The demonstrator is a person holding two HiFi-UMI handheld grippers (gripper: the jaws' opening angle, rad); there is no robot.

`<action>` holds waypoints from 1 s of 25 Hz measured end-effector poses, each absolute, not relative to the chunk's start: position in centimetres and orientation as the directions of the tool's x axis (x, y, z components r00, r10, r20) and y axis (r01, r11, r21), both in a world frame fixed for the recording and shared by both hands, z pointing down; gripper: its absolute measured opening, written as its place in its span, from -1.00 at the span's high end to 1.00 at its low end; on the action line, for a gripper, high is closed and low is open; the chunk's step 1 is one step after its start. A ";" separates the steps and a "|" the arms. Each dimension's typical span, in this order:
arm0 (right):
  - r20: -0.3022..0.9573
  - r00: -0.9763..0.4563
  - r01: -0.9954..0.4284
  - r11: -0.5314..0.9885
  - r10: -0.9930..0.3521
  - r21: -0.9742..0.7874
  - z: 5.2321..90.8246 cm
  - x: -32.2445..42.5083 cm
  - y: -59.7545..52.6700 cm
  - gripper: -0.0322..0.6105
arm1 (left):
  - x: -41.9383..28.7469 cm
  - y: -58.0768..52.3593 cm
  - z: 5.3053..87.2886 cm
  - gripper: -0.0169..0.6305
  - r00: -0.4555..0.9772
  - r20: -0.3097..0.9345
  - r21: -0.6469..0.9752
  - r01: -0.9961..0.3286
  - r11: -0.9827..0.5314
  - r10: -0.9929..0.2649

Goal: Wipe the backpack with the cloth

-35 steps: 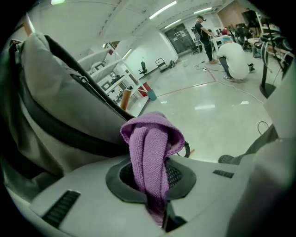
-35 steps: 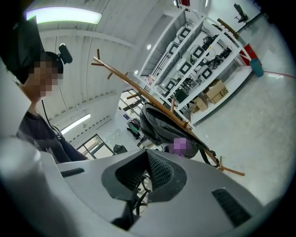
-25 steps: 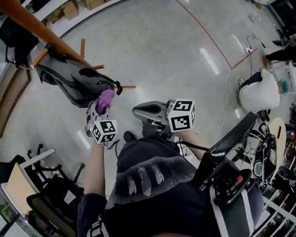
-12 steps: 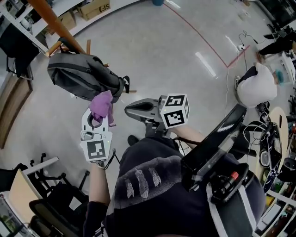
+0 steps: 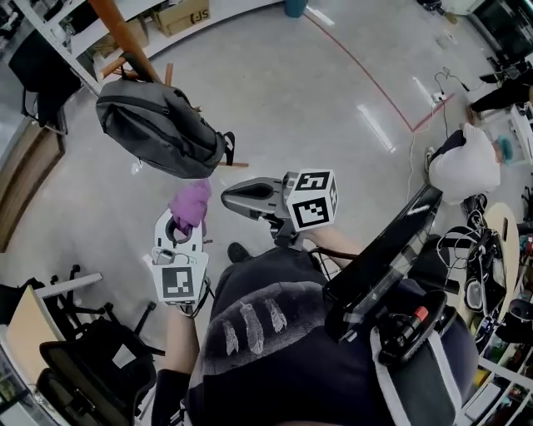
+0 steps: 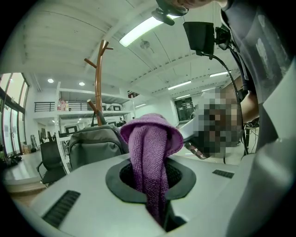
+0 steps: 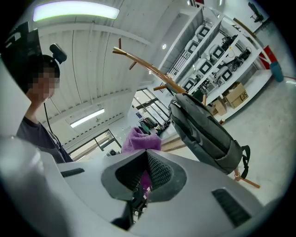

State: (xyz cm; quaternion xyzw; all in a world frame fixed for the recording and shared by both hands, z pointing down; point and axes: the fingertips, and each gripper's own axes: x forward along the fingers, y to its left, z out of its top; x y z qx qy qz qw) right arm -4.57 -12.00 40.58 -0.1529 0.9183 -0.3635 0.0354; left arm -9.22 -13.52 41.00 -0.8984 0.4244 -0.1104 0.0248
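Note:
A grey backpack (image 5: 158,125) hangs from a wooden coat stand (image 5: 123,33). My left gripper (image 5: 188,218) is shut on a purple cloth (image 5: 191,203), which bunches up above its tips just below the backpack's lower edge and seems a little apart from it. In the left gripper view the cloth (image 6: 150,152) runs down between the jaws, with the backpack (image 6: 95,146) behind it. My right gripper (image 5: 226,196) hovers to the right of the cloth, shut and holding nothing. The right gripper view shows the backpack (image 7: 203,132) ahead and the cloth (image 7: 138,139) to its left.
The polished floor (image 5: 283,100) has a red tape line (image 5: 358,62). Black office chairs (image 5: 92,349) stand at lower left. Cardboard boxes (image 5: 179,15) and shelving lie behind the coat stand. A white bag (image 5: 462,162), cables and equipment crowd the right side.
The left gripper has drawn the purple cloth down off the backpack's lower side; it now sits just below it. The right gripper has stayed beside it.

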 end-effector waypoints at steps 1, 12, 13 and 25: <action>0.037 -0.955 -0.240 0.696 -0.293 -0.677 40.3 -4.2 -11.8 0.92 | -8.8 -13.1 41.0 0.80 0.609 0.187 -0.150 -0.758 -0.635 -0.771; -0.005 -0.988 -0.106 0.702 -0.154 -0.704 41.2 3.8 -6.3 0.92 | -1.3 -6.1 39.2 0.80 0.477 0.238 -0.177 -0.835 -0.521 -0.846; -0.011 -0.990 -0.090 0.699 -0.139 -0.709 41.3 4.1 -5.8 0.92 | -1.0 -5.5 39.4 0.80 0.466 0.246 -0.194 -0.835 -0.514 -0.850; -0.031 -0.997 -0.026 0.721 -0.065 -0.692 39.8 0.8 -0.3 0.92 | -4.2 0.8 38.9 0.80 0.396 0.291 -0.186 -0.870 -0.457 -0.871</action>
